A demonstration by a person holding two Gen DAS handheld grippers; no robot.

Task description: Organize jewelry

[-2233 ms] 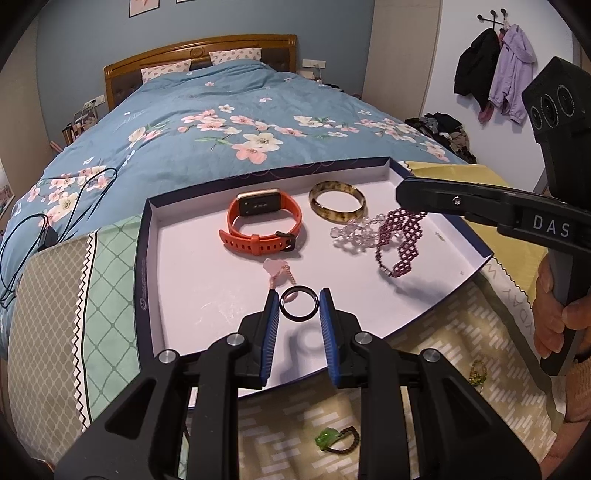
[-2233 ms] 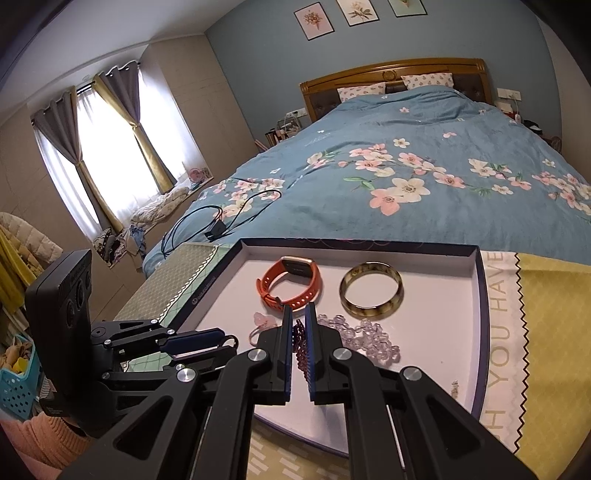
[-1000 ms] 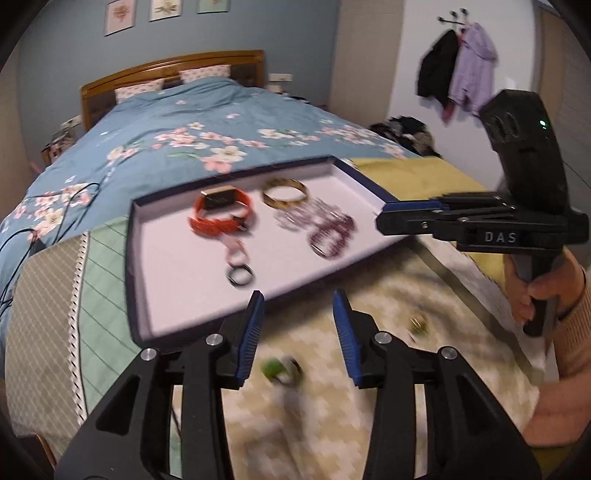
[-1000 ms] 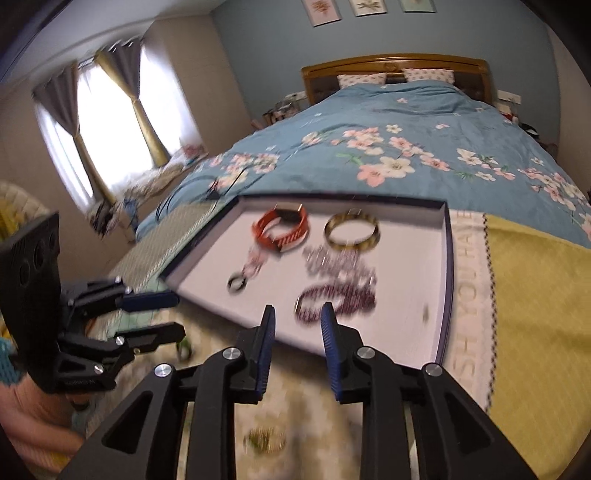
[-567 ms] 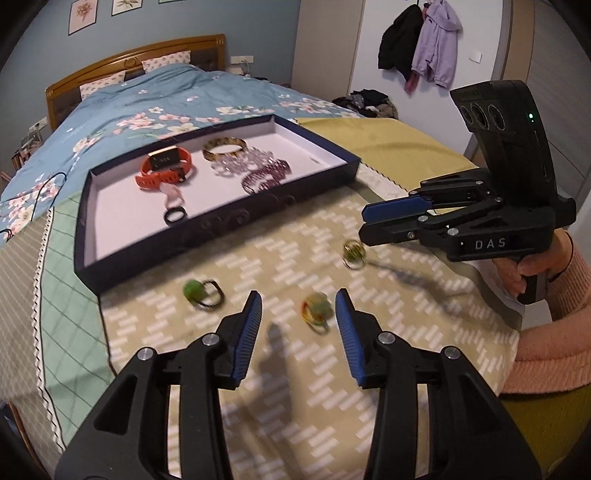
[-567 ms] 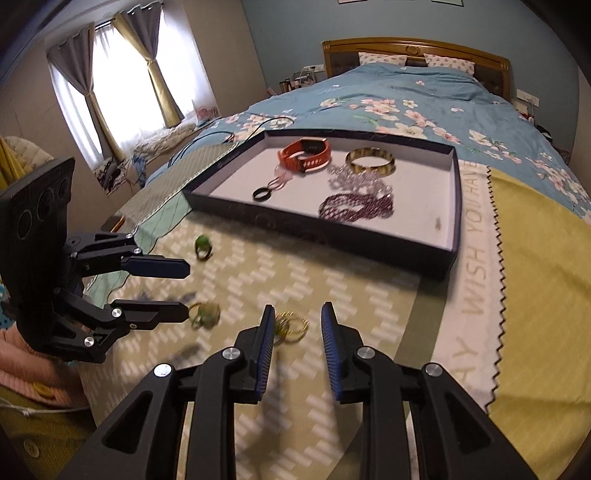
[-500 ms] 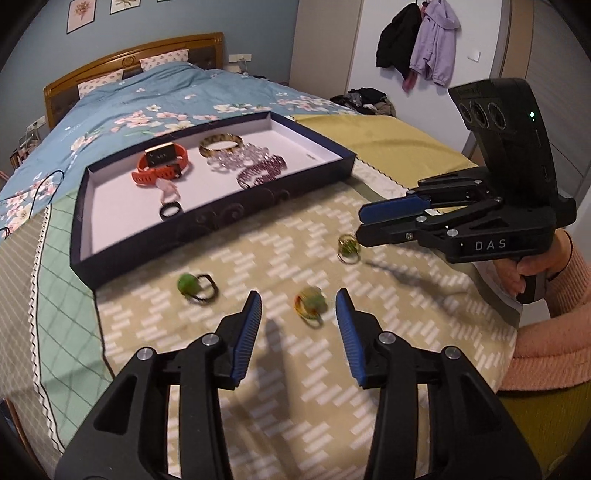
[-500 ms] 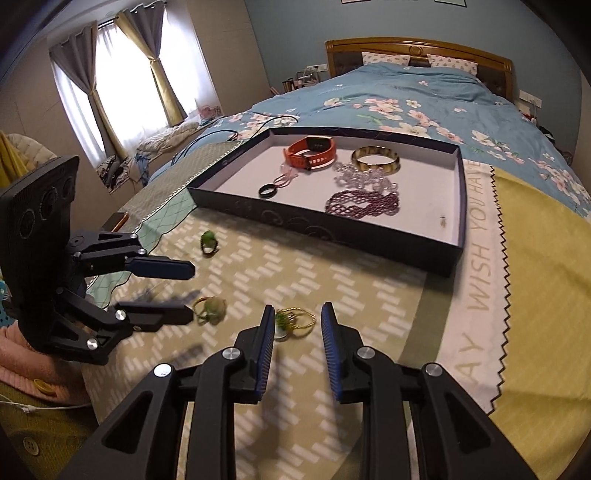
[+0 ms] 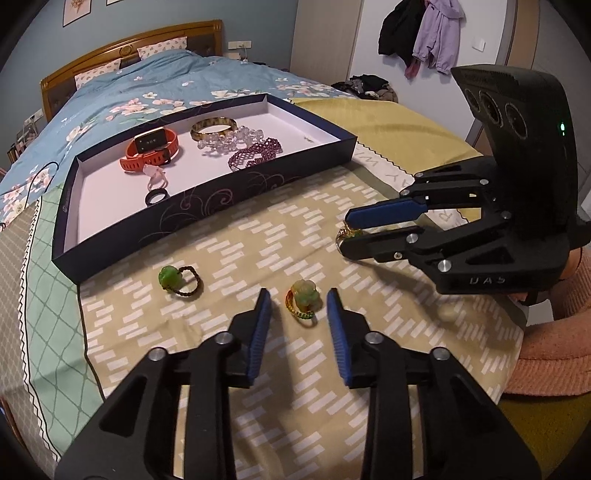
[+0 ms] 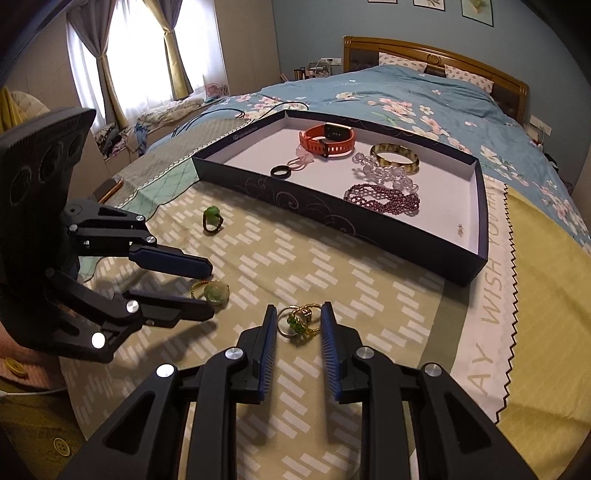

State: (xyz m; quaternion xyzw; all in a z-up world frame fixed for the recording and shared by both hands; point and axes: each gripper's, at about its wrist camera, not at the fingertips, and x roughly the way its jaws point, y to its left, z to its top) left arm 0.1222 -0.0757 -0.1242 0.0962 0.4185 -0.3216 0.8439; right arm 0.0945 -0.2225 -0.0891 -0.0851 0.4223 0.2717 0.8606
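Note:
A dark tray (image 9: 207, 199) (image 10: 369, 229) holds an orange watch (image 9: 151, 149), a tortoiseshell bangle (image 9: 213, 125), clear beads, a maroon beaded bracelet (image 9: 255, 155), a pink charm and a black ring (image 9: 157, 196). My left gripper (image 9: 298, 301) is open around a pale green flower ring (image 9: 303, 295) (image 10: 214, 291) on the cloth. My right gripper (image 10: 298, 323) is open around a gold ring with a green stone (image 10: 299, 321); it also shows in the left wrist view (image 9: 349, 234). A green stone ring (image 9: 177, 280) (image 10: 212, 218) lies on the cloth near the tray.
The patterned tablecloth (image 9: 258, 236) covers the table. A bed with a blue floral cover (image 9: 147, 85) lies behind the tray. Cables (image 10: 236, 110) lie on the bed. Coats (image 9: 417, 33) hang on the far wall.
Both grippers drew back from the tray and came down to the cloth. The black ring now lies in the tray. Each gripper now straddles a ring on the cloth.

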